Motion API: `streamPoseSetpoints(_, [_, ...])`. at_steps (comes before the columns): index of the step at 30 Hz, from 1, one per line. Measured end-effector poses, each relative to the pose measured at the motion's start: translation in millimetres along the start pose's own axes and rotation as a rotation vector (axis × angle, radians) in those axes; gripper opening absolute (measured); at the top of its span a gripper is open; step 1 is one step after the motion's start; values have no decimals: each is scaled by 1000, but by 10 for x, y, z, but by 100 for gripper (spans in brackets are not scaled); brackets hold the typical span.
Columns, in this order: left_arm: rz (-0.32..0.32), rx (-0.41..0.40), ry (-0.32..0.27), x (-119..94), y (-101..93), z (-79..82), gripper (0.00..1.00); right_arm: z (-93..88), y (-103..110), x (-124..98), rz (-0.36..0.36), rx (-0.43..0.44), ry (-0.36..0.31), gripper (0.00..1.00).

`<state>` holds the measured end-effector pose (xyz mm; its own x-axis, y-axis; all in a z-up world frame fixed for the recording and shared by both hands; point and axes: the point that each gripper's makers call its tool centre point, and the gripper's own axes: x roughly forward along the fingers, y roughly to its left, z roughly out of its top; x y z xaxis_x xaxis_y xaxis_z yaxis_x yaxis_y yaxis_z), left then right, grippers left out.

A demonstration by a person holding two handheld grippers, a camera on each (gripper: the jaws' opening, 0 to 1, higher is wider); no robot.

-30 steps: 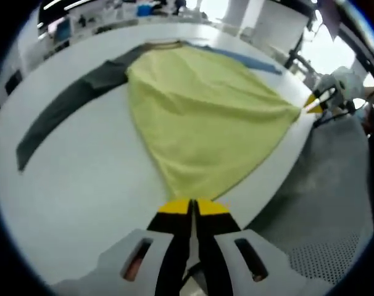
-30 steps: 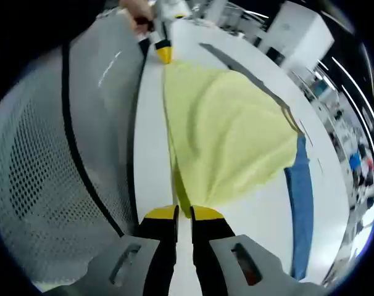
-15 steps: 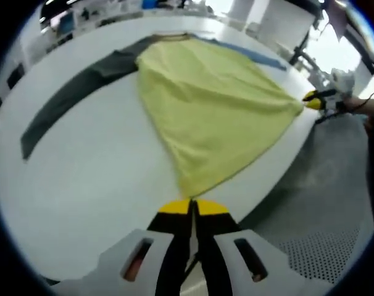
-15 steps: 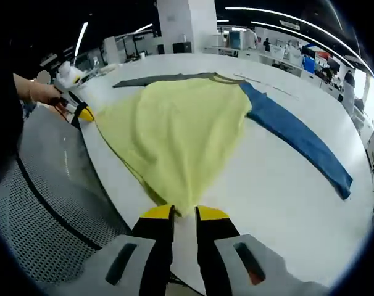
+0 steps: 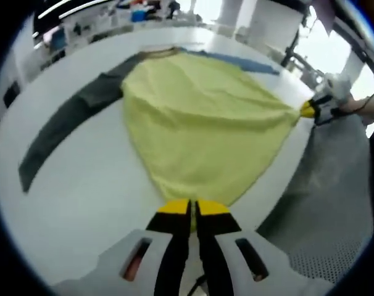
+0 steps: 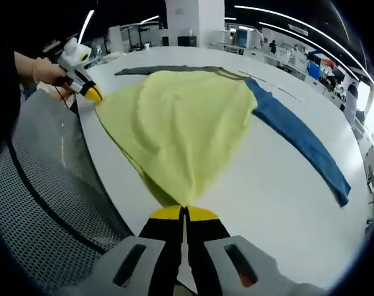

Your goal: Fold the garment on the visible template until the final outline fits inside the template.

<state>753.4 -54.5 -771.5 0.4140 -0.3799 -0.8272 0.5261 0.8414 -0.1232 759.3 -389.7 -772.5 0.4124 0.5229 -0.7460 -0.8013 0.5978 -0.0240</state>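
While the yellow body of the garment is seen spread on the white surface in the left gripper view, its near hem corner is now drawn right up to the tips of the left hand-held gripper, whose jaws are pressed together on that corner; half a second ago the same corner lay a little further off. The grey sleeve is stretched out flat to one side, and the right hand-held gripper is seen pinching the other hem corner near the surface's edge. As the right gripper view is taken up, the clearest change is found: the jaws of the right hand-held gripper, parted half a second ago, are now shut on the hem corner. The blue sleeve is laid out beyond, and the left hand-held gripper is held at the far corner. Both hem corners are thus judged secured, so the hem can be lifted and folded; no template outline can be made out.
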Motion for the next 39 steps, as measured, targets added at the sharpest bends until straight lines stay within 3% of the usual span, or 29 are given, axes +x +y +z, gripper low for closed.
streamPoseSetpoints(2, [0,5,30,3,-22,-51,0,-6,20,-16,1,-22,-1,2])
streamPoseSetpoints(11, [3,-36,34,1,56,-143,0,-138,111,13,21,-164,70,1])
streamPoseSetpoints(15, [4,-42,41,-25,96,-195,0,-124,93,-42,15,-123,53,1])
streamPoseSetpoints(18, [2,-53,41,-41,100,-220,0,-101,6,-127,-22,-31,27,1])
streamPoseSetpoints(22, [2,-56,39,-39,92,-220,0,106,-101,-208,-52,6,-43,1])
streamPoseSetpoints(25, [3,-55,40,-38,95,-219,0,272,-112,-109,-47,9,-64,1])
streamPoseSetpoints(29, [3,-60,37,-38,92,-217,0,433,2,197,3,-19,-69,1])
streamPoseSetpoints(35, [6,-65,38,-52,101,-241,0,293,316,425,121,-95,20,1])
streamPoseSetpoints(36, [6,-66,39,-56,104,-248,0,346,303,409,101,-90,-21,1])
streamPoseSetpoints(39, [4,-68,36,-69,113,-269,0,319,307,391,122,-78,2,1])
